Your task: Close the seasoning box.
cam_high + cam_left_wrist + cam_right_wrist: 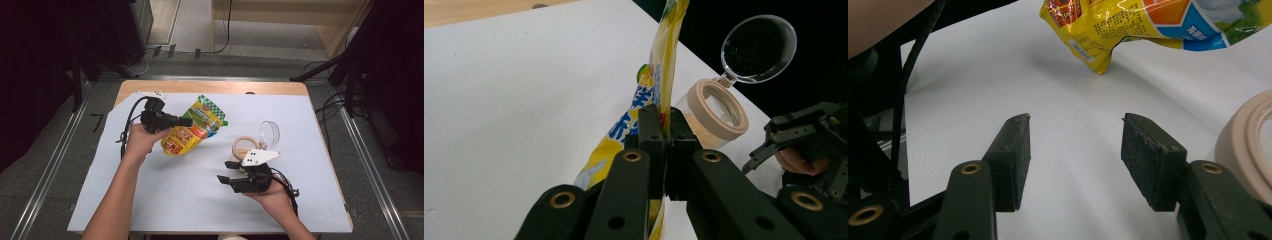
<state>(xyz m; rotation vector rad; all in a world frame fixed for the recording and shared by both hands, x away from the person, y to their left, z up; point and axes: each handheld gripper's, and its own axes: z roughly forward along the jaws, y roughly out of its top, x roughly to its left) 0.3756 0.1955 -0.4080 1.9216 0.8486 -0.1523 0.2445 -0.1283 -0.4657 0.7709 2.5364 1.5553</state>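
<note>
A yellow snack pouch [192, 127] with a green checked top hangs tilted over the white sheet, one lower corner near the surface. My left gripper [184, 121] is shut on the pouch's edge; in the left gripper view the jaws pinch the thin yellow pouch [664, 75] edge-on. Right of it stands a beige-rimmed jar [245, 146] with its clear hinged lid [270, 133] flipped up; pale granules lie inside the jar [716, 112]. My right gripper [226, 171] is open, nothing between its jaws, hovering just in front of the jar. The pouch [1128, 25] and jar rim [1248, 145] show in the right gripper view.
A white sheet [165, 195] covers most of the wooden table [210, 86], whose far edge stays bare. Cables trail from both grippers. Dark stands and floor cables surround the table.
</note>
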